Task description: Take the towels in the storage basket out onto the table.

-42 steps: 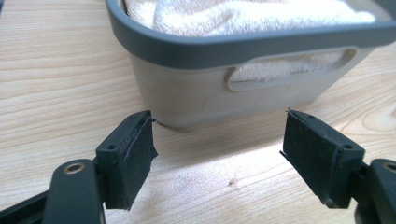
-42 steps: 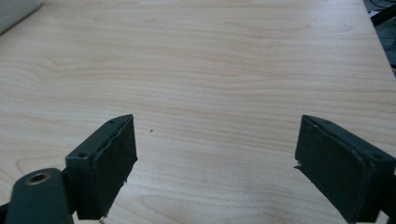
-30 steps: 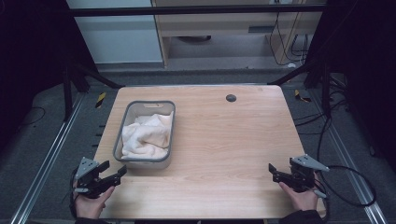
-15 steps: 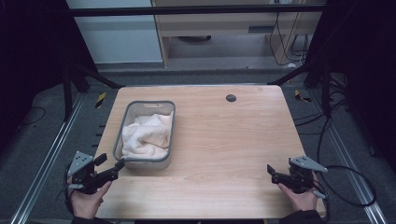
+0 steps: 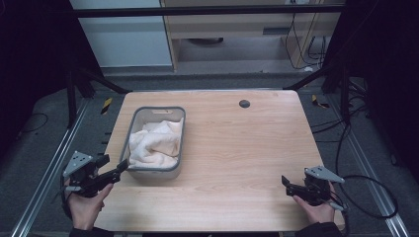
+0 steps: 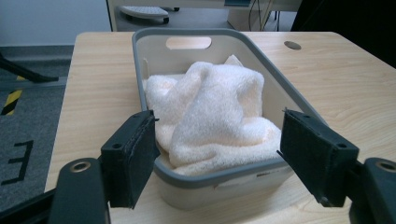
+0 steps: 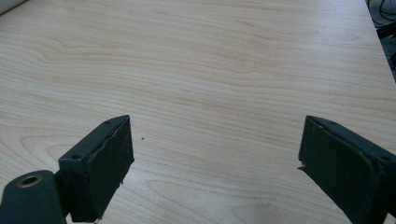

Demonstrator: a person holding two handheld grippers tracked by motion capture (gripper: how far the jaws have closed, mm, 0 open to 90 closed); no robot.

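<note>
A grey plastic basket [image 5: 174,140] [image 6: 266,86] stands on the left half of the wooden table, holding a crumpled cream towel [image 5: 154,143] [image 6: 215,112]. My left gripper [image 5: 118,170] [image 6: 217,156] is open at the table's front left, its jaws spread just short of the basket's near end. At the front right my right gripper [image 5: 286,185] [image 7: 215,163] is open over bare wood, with nothing between its jaws. A hand holds each gripper from below.
The table [image 5: 247,148] has a small dark round hole [image 5: 244,103] near its back edge. Metal frame rails [image 5: 44,182] run along the floor on both sides. A black cable [image 5: 370,197] loops off the right gripper beyond the table's right edge.
My left gripper has swung from the table's front left corner outward, then up toward the basket's near end. The right gripper has barely shifted.
</note>
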